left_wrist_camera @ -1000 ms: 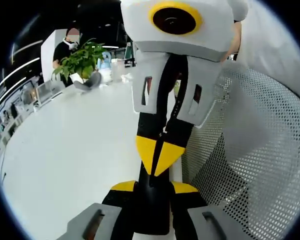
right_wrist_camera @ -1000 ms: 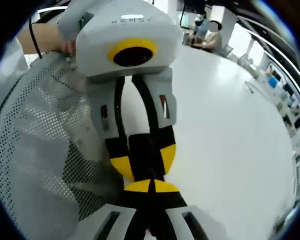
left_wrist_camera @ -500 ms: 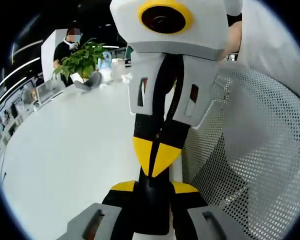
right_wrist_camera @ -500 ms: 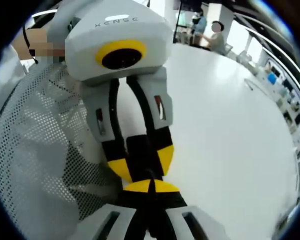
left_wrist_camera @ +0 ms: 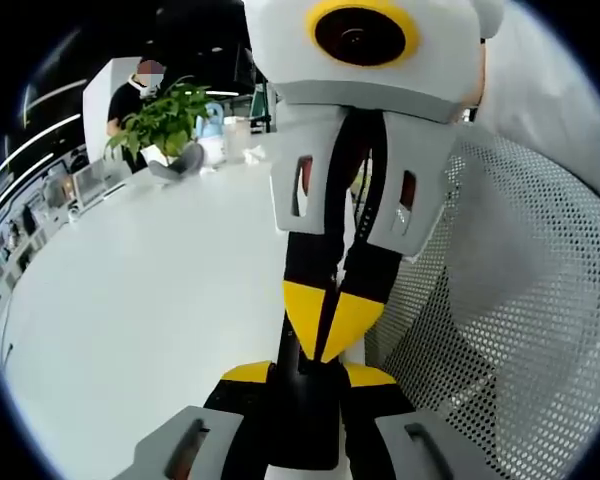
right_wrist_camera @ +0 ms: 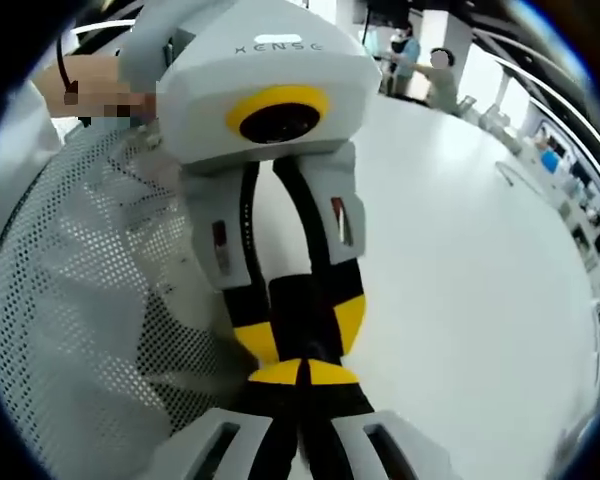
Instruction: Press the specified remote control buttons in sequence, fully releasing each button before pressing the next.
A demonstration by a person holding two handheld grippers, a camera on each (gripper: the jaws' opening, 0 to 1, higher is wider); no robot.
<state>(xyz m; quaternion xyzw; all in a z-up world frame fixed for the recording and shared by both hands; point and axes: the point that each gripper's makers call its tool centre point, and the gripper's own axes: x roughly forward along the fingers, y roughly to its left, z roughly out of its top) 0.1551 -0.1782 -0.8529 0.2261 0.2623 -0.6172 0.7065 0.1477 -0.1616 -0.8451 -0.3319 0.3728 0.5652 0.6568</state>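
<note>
A slim black remote control [left_wrist_camera: 305, 415] sits between the yellow-tipped jaws of my left gripper [left_wrist_camera: 307, 375], which is shut on it. My right gripper [left_wrist_camera: 325, 322] comes down from the top of the left gripper view, shut, with its yellow tips meeting at the remote's near end. In the right gripper view the right gripper [right_wrist_camera: 300, 372] rises from the bottom with its tips together. They touch the remote control [right_wrist_camera: 298, 300], which is clamped in the left gripper [right_wrist_camera: 300, 328]. The remote's buttons are hidden.
A broad white table [left_wrist_camera: 140, 300] [right_wrist_camera: 460, 280] lies under both grippers. A white perforated mesh surface [left_wrist_camera: 510, 300] [right_wrist_camera: 70, 300] stands close beside them. A potted green plant [left_wrist_camera: 165, 118] and small items stand at the far edge. People [right_wrist_camera: 420, 60] are in the background.
The right gripper has shifted slightly against the left one, first drawing back and then coming closer again. Both stay shut, tips at the remote.
</note>
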